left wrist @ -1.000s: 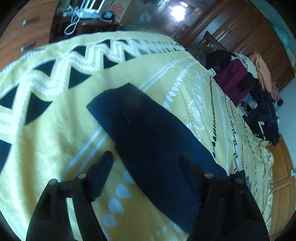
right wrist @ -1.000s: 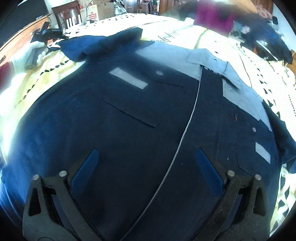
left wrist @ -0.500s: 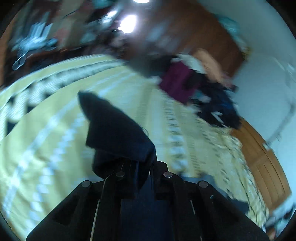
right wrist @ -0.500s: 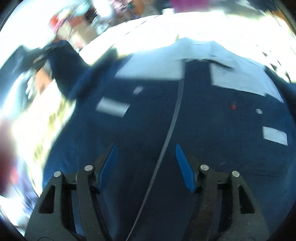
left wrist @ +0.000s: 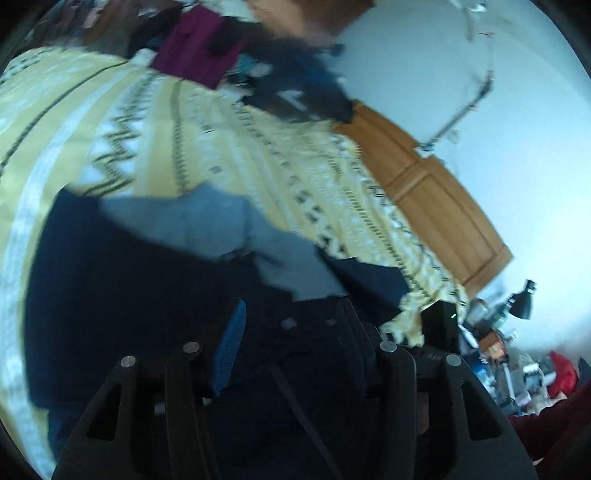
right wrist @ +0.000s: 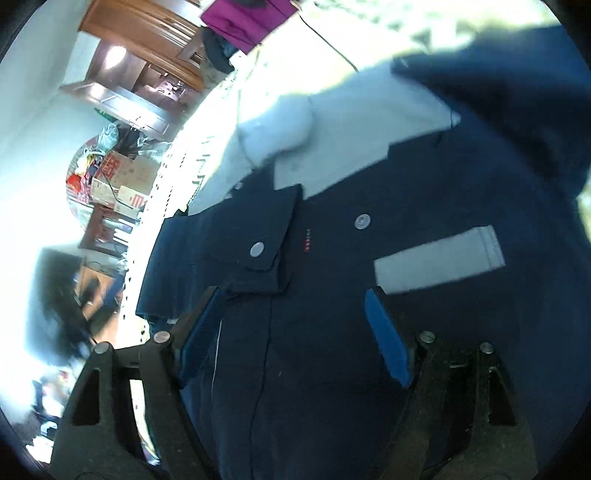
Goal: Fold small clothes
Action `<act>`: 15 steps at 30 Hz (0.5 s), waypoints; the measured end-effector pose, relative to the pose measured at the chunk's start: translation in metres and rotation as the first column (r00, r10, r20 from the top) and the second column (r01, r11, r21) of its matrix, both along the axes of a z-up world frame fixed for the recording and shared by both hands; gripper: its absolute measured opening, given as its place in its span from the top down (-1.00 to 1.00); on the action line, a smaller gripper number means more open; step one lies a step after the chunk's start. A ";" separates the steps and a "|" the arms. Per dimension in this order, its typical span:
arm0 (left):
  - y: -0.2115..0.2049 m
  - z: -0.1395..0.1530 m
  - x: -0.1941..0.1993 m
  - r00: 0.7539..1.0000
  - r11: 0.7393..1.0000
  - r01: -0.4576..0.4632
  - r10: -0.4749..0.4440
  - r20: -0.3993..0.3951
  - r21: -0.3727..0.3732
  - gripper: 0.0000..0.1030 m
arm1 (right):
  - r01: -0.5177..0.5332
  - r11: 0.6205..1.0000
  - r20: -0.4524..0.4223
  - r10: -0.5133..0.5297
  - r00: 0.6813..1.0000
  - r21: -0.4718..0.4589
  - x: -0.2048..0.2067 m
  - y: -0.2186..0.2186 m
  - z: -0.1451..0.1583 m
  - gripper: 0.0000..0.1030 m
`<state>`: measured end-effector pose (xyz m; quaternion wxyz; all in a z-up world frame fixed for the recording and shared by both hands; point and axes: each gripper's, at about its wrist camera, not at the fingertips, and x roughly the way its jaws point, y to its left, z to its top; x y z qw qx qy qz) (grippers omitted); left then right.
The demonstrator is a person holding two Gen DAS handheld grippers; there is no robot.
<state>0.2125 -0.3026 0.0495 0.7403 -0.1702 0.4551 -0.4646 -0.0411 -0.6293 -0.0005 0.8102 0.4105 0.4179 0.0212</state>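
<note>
A navy shirt [right wrist: 424, 192] with a grey collar [right wrist: 351, 122], snap buttons, a pocket flap [right wrist: 266, 236] and a grey patch [right wrist: 439, 258] lies spread on the yellow bedspread [left wrist: 129, 122]. A dark sleeve [right wrist: 517, 85] lies over its top right part. My right gripper [right wrist: 291, 295] is open just above the chest, blue pads [right wrist: 388, 343] either side of the placket. In the blurred left wrist view, the same shirt [left wrist: 110, 277] and its grey collar [left wrist: 192, 225] fill the lower half. The left gripper [left wrist: 291, 306] hangs open over the dark cloth.
A pile of clothes [left wrist: 295, 85] with a magenta piece [left wrist: 199, 48] sits at the bed's far end. A wooden board [left wrist: 436, 195] runs along the bed by the white wall. A black lamp [left wrist: 521, 306] and clutter stand beyond. Cardboard boxes [right wrist: 122, 177] and wooden furniture [right wrist: 147, 33] lie off the bed.
The left gripper closed on the navy sleeve, carried it across the shirt and now stands open. Both cameras have swung round. The right gripper stays open over the shirt.
</note>
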 end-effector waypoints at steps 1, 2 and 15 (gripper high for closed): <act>0.011 -0.006 -0.001 0.999 0.999 -0.031 0.031 -0.009 0.022 -0.01 | -0.008 1.000 0.005 0.008 1.000 0.026 0.005 -0.003 -0.003 -0.50; 0.023 -0.011 -0.001 0.998 0.996 -0.063 0.063 -0.009 0.057 -0.01 | -0.021 0.999 0.016 0.020 1.000 0.044 0.015 -0.004 -0.003 -0.46; 0.084 -0.087 -0.018 0.976 0.971 -0.192 0.204 -0.077 0.141 -0.06 | -0.209 0.972 -0.018 0.208 0.978 -0.103 0.089 0.043 -0.013 -0.20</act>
